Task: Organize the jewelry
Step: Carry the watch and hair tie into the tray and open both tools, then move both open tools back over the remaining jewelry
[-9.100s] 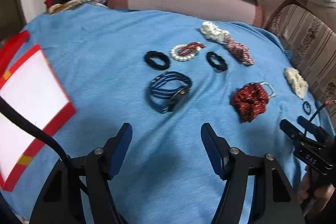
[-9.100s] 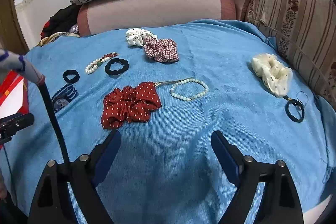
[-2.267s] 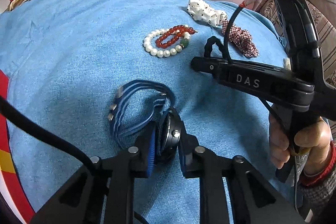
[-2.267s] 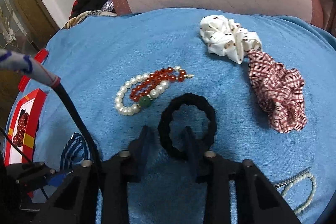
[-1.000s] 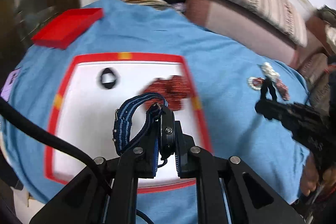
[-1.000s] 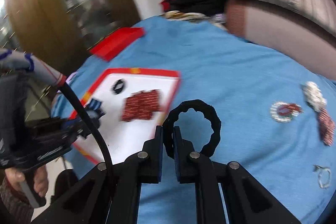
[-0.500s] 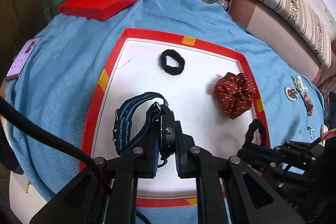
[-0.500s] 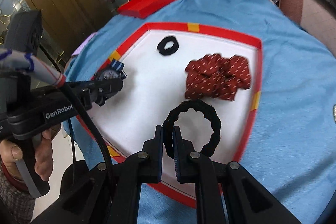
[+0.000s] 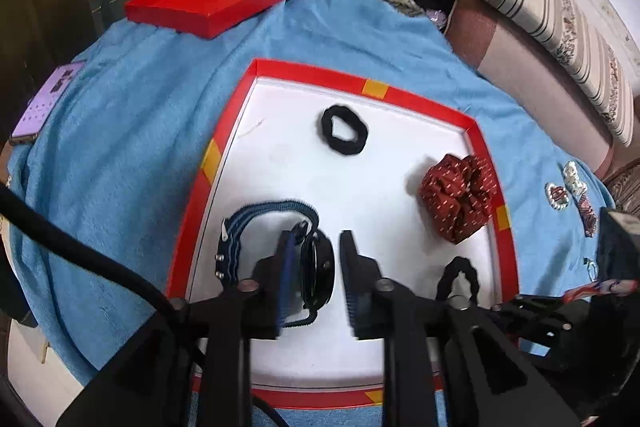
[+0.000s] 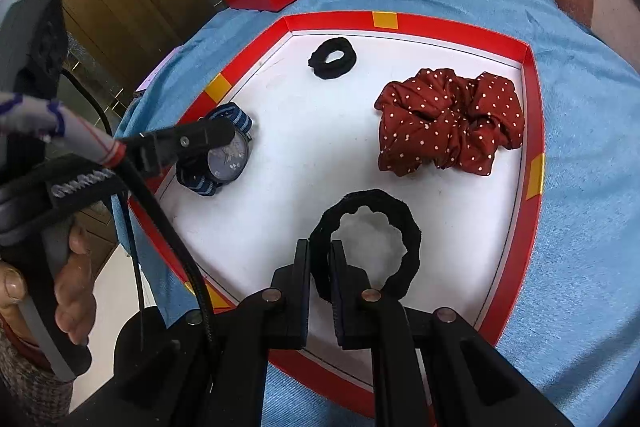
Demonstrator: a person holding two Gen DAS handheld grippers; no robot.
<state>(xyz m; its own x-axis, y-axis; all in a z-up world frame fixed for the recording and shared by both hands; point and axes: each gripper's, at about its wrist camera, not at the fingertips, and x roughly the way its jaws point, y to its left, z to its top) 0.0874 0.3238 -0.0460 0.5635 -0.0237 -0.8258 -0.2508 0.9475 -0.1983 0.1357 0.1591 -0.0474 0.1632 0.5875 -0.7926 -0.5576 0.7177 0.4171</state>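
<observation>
L claw (image 9: 314, 269) is open partway over the white floor of the red-rimmed tray (image 9: 404, 95). The watch (image 9: 318, 277) sits between its fingers: it touches the L finger, w/ a clear gap to the R finger, so no grip on it. The blue striped strap (image 9: 248, 231) loops out to the left, near the tray's left rim. From the R wrist view the watch (image 10: 229, 159) lies face up on the tray floor by the left rim, w/ the L claw's finger tip (image 10: 208, 137) over its edge.

R claw (image 10: 320, 265) is closed tight on a black hair tie (image 10: 372, 239). The tie's near-left part is pinched between the fingers; the rest of the ring stands out ahead of them, above the tray's near-right area. Can't tell if it touches the floor. In the L wrist view the same tie (image 9: 458, 277) shows at the tip of the R claw, inside the tray's near-right corner.

Also in the tray: a 2nd black tie (image 10: 332, 58) near the far rim, and a red dotted scrunchie (image 10: 450, 121) against the right rim. The two are well apart.

The tray rests on a blue cloth (image 9: 132, 131). A red lid (image 9: 208, 1) lies on the cloth beyond the tray. A few more pieces (image 9: 568, 193) lie on the cloth far right, too small to make out.
</observation>
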